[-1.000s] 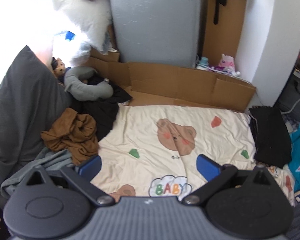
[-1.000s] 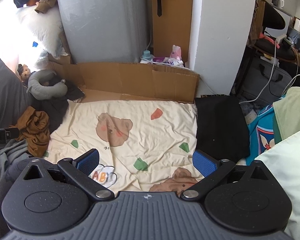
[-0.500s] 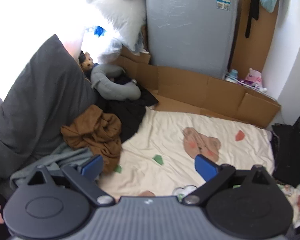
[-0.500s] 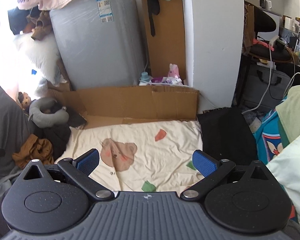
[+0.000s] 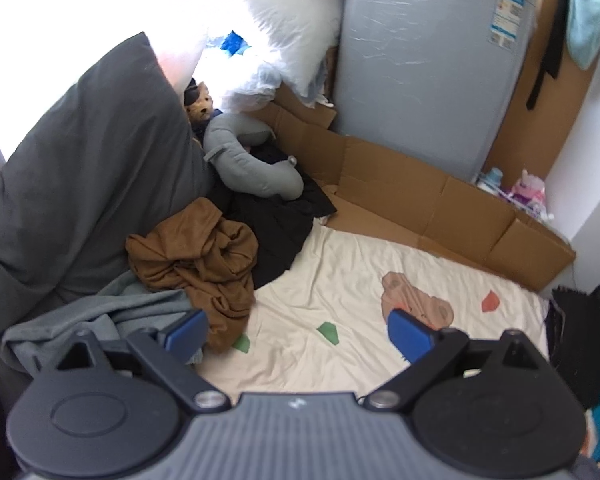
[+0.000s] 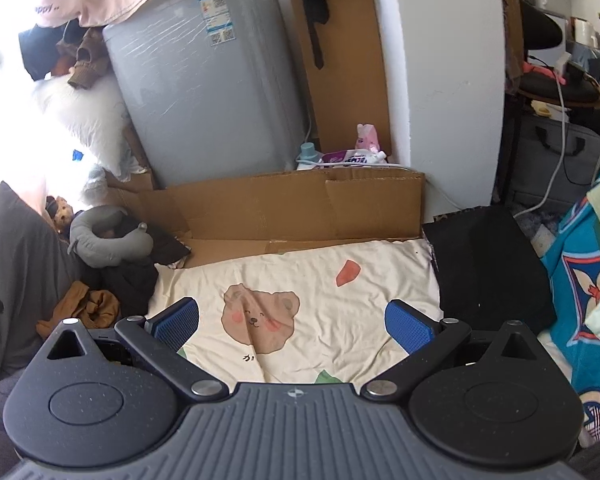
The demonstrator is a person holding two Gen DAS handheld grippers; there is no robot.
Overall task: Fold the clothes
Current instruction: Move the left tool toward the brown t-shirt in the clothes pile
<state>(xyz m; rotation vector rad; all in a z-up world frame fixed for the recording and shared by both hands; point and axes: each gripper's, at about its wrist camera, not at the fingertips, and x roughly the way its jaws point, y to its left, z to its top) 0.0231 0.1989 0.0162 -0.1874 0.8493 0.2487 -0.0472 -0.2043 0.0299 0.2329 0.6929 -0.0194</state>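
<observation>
Left gripper (image 5: 298,334): jaws spread wide, nothing between them, held above the cream bear-print sheet (image 5: 352,280) near its left edge. Right gripper (image 6: 294,322): jaws likewise wide apart and empty, above the same sheet. Clothes for folding lie in a heap left of the sheet: a crumpled brown garment (image 5: 204,256) resting on a grey garment (image 5: 100,320) and against a black one (image 5: 276,236). A flattened cardboard box (image 6: 296,208), opened out, stands along the sheet's far edge.
</observation>
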